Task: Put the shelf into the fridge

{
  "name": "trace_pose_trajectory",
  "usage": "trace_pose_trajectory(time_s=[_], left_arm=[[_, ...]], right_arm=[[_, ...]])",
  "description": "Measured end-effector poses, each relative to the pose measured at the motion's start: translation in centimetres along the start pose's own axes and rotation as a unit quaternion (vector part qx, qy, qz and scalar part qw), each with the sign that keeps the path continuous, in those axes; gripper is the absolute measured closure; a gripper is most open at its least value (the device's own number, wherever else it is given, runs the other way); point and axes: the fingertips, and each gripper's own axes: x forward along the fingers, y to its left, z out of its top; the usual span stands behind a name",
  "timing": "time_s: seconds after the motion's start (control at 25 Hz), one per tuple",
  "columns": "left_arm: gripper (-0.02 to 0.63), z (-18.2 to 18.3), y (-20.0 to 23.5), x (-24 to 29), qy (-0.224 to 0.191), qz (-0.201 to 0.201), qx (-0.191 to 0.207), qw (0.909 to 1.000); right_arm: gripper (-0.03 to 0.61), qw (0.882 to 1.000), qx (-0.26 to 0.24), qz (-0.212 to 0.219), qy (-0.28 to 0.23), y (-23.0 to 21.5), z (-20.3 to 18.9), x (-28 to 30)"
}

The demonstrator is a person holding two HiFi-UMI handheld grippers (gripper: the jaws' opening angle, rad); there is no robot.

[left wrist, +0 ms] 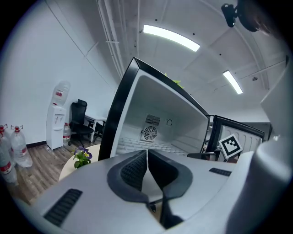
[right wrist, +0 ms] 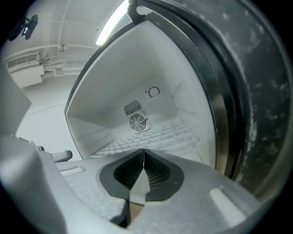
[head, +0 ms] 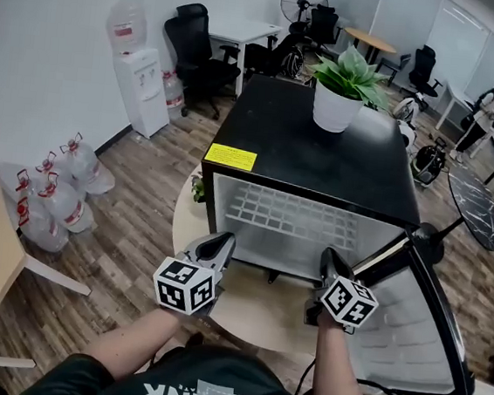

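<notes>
A black mini fridge (head: 314, 147) stands on a round table (head: 244, 310) with its door (head: 422, 325) swung open to the right. The white wire shelf (head: 289, 216) lies flat inside the white cavity, also seen as shelf (left wrist: 137, 144) and shelf (right wrist: 153, 136) below a round fan (right wrist: 137, 122). My left gripper (head: 222, 240) hovers in front of the opening's lower left, and my right gripper (head: 329, 255) at its lower right. Both left gripper (left wrist: 147, 152) and right gripper (right wrist: 143, 151) are shut, with nothing between the pads and apart from the shelf.
A potted plant (head: 342, 88) sits on the fridge top. A small flower pot (left wrist: 82, 156) stands on the table left of the fridge. Water bottles (head: 59, 186) and a dispenser (head: 137, 75) stand by the left wall; office chairs and desks are behind.
</notes>
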Motion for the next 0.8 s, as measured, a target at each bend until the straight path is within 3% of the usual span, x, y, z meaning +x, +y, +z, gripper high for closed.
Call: trace_pose_trajectory(time_s=[0.36, 0.64, 0.8], left_arm=[[0.612, 1.2, -1.0, -1.7, -0.009, -0.038, 0.008, 0.9992], [0.612, 2.2, -2.6, -2.8, -0.005, -0.06, 0.048, 0.997], [0.612, 2.9, -3.4, -3.4, -0.006, -0.077, 0.059, 0.9952]], right_arm=[[0.569, 0.998, -0.054, 0.013, -0.002, 4.0, 0.9, -4.7], [0.568, 0.996, -0.084, -0.012, -0.027, 5.5, 2.5, -8.5], [0.568, 0.995, -0.092, -0.005, -0.043, 6.7, 3.3, -10.5]])
